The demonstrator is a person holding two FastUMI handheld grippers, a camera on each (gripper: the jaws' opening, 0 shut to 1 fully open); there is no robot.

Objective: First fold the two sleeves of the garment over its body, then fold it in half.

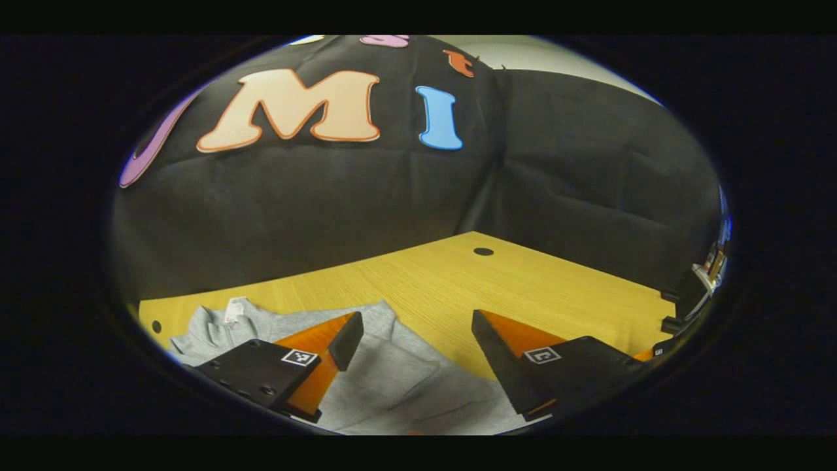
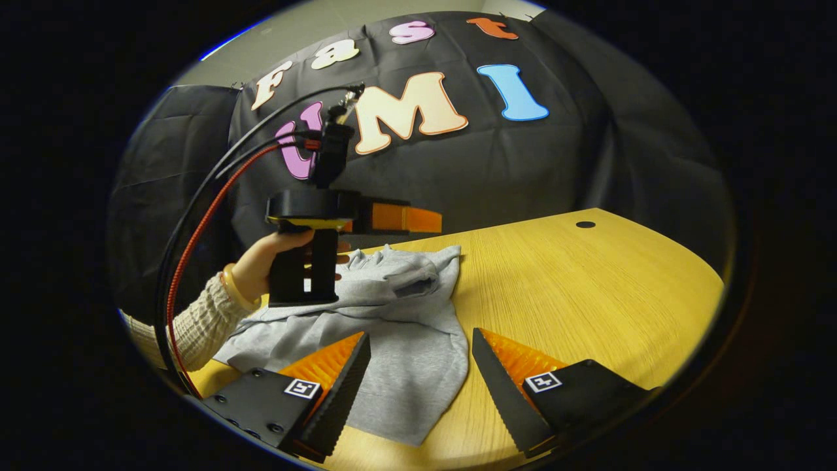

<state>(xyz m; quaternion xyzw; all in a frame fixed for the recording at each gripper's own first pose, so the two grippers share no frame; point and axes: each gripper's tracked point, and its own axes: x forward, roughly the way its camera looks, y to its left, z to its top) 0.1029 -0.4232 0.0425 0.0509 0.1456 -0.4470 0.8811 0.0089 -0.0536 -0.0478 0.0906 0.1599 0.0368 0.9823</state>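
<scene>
Now the grey garment (image 2: 392, 320) lies crumpled on the left part of the yellow wooden table (image 2: 588, 294), soft jersey cloth bunched into rounded folds, with one thick roll of fabric lying across its upper part and a flatter panel spreading toward the near edge. The table top has a fine straight grain and a small dark round hole (image 2: 585, 224) near its far edge.

In the right gripper view, the right gripper (image 2: 418, 356) hangs above the near edge of the cloth, its two wedge-shaped fingers spread wide apart and holding nothing; their inner faces are ribbed black, backed with orange. Farther off, the left gripper (image 2: 418, 219) is held level above the far side of the garment by a hand (image 2: 268, 261) in a cream knitted sleeve (image 2: 196, 324). Black and red cables (image 2: 196, 222) arc up from it.

In the left gripper view, the left gripper (image 1: 415, 337) has its smooth black and orange fingers wide apart, gripping nothing, with the garment (image 1: 392, 379) below them, its collar and a white tag (image 1: 233, 309) at the left.
</scene>
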